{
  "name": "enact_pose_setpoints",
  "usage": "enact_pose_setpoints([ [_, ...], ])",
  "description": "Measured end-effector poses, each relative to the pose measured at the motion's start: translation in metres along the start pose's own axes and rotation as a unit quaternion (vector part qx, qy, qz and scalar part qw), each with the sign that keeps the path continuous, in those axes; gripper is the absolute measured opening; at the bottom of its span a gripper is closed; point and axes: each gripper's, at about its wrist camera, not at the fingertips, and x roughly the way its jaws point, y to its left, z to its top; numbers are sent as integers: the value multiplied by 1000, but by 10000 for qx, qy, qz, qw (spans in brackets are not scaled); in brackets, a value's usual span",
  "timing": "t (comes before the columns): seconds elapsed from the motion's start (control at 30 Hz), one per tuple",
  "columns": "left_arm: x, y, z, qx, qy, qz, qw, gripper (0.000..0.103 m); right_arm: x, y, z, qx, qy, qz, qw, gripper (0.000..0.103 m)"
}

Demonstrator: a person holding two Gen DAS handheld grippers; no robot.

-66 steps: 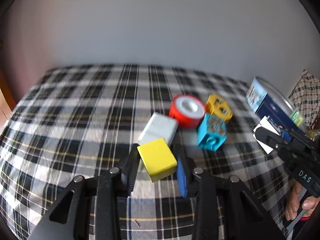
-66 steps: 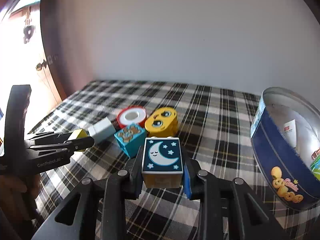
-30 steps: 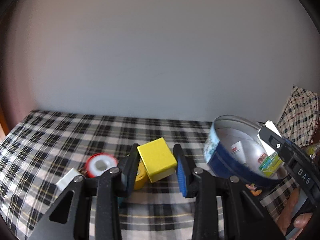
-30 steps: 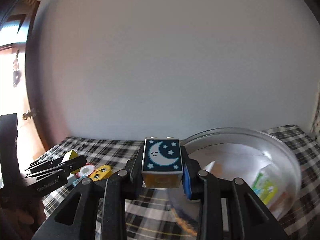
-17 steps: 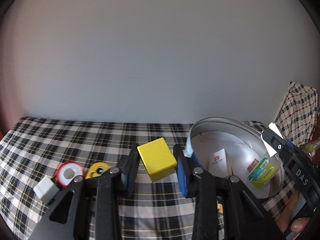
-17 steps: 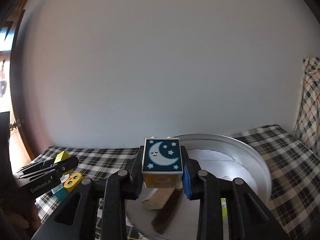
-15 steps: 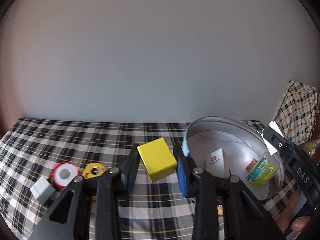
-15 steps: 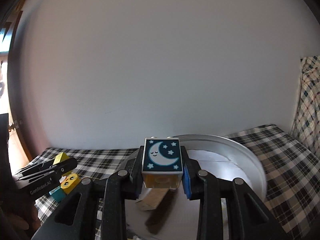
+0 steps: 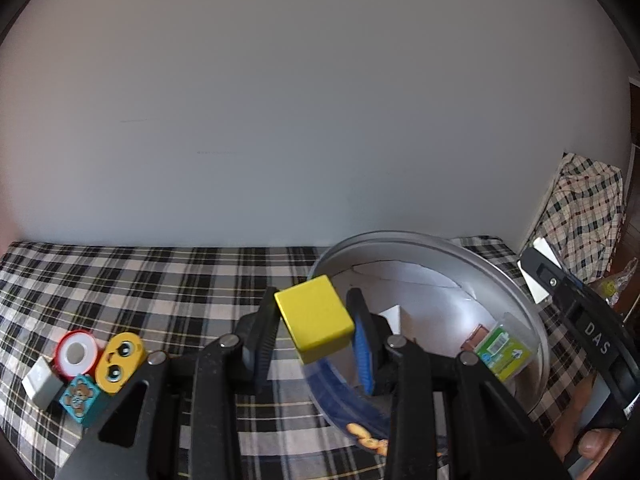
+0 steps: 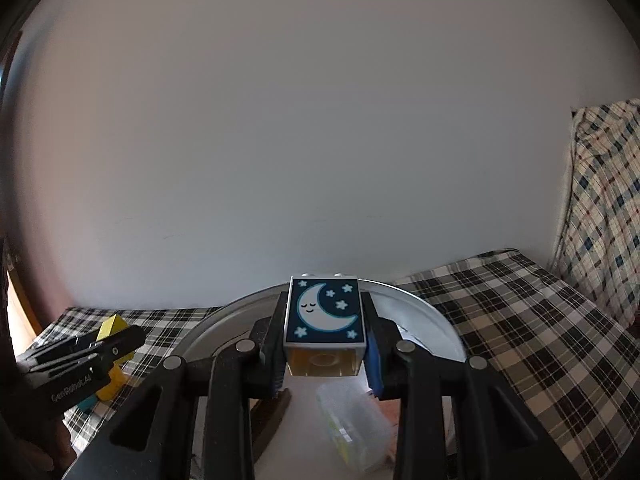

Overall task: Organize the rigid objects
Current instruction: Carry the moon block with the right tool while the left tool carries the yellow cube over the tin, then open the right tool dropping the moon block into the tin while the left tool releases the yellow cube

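Both tools are loaded and both are aimed at the same place. The left tool [image 9: 314, 330] is clamped on a yellow block [image 9: 314, 318], pinched by its side faces so it sits a little skewed between the blue-lined fingers, and it hangs at the near-left rim of the round tin [image 9: 532, 320]. The right tool [image 10: 325, 334] squeezes a moon block [image 10: 325, 314] squarely, picture side up, and holds it right over the tin's open mouth. That looks like the point of carrying them high: the tin wall has to be cleared before either piece can be let go inside.

The tin stands on the checked cloth [image 9: 160, 280], tipped toward the cameras so its pale inside shows. A green packet [image 9: 500, 354] and some white paper already lie in it, so it seems to be the collecting spot. My guess is the moon block is nearer to dropping, since it is over the middle, while the yellow one is only at the edge and needs to travel further in.

Left on the cloth, well apart from the tin, sits a tight cluster: a red-and-white ring [image 9: 75, 354], a yellow face block [image 9: 120, 362], a teal bear block [image 9: 80, 397] and a grey block [image 9: 42, 384]. These look like the pieces yet to be fetched.
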Motion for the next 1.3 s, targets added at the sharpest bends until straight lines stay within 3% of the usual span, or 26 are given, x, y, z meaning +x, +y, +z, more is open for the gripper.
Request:
enact_pose_setpoints([
  [0.4, 15, -31, 2, 154, 72, -190, 9997, 33, 4, -29, 9, 113, -15, -413, 9991, 34],
  [0.67, 36, -62, -4, 410, 273, -370, 9981, 33, 29, -49, 4, 135, 256, -678, 9973, 34],
  [1.13, 58, -88, -17, 687, 607, -397, 9950, 33, 55, -42, -9, 20, 894, -677, 9937, 34],
  [1.3, 63, -90, -20, 727, 704, -342, 9943, 33, 55, -41, -9, 6, 924, -757, 9928, 34],
])
